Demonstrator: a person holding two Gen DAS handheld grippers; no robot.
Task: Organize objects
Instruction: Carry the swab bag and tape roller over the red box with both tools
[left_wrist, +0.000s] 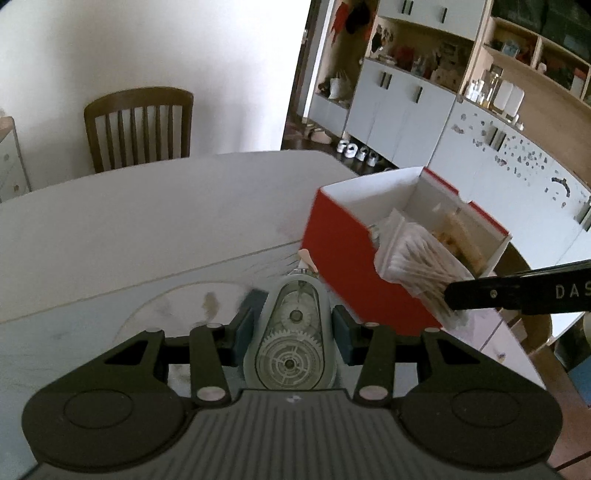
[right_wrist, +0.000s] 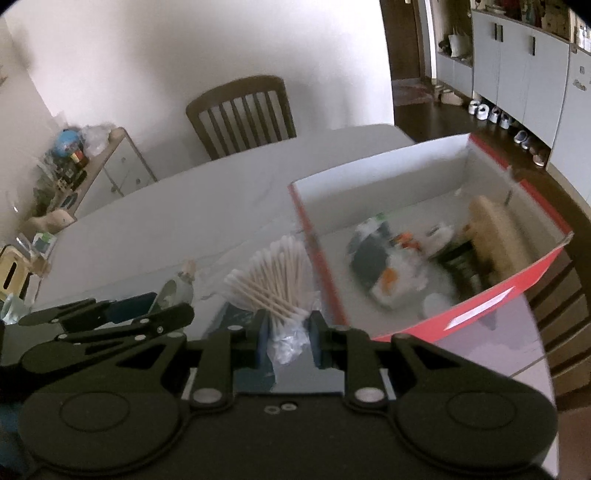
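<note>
Above the table (left_wrist: 129, 221), left gripper (left_wrist: 293, 321) tilted down, jaws clamping correction tape (left_wrist: 291, 339), right gripper (right_wrist: 286, 336) gripping cotton swabs (right_wrist: 273, 280).

I see the red box (right_wrist: 424, 328) open at the top, though clutter covers much of its floor. Left of the box, the white table (left_wrist: 147, 221) lies bare up to the wooden chair (left_wrist: 138, 127) behind it.

The left gripper (left_wrist: 293, 325) clamped a clear correction-tape dispenser (left_wrist: 291, 332) above the white table (left_wrist: 147, 221), while just right of it the right gripper's finger (left_wrist: 517, 293) held a bag of cotton swabs (left_wrist: 417, 262) against the red box (left_wrist: 343, 258).
</note>
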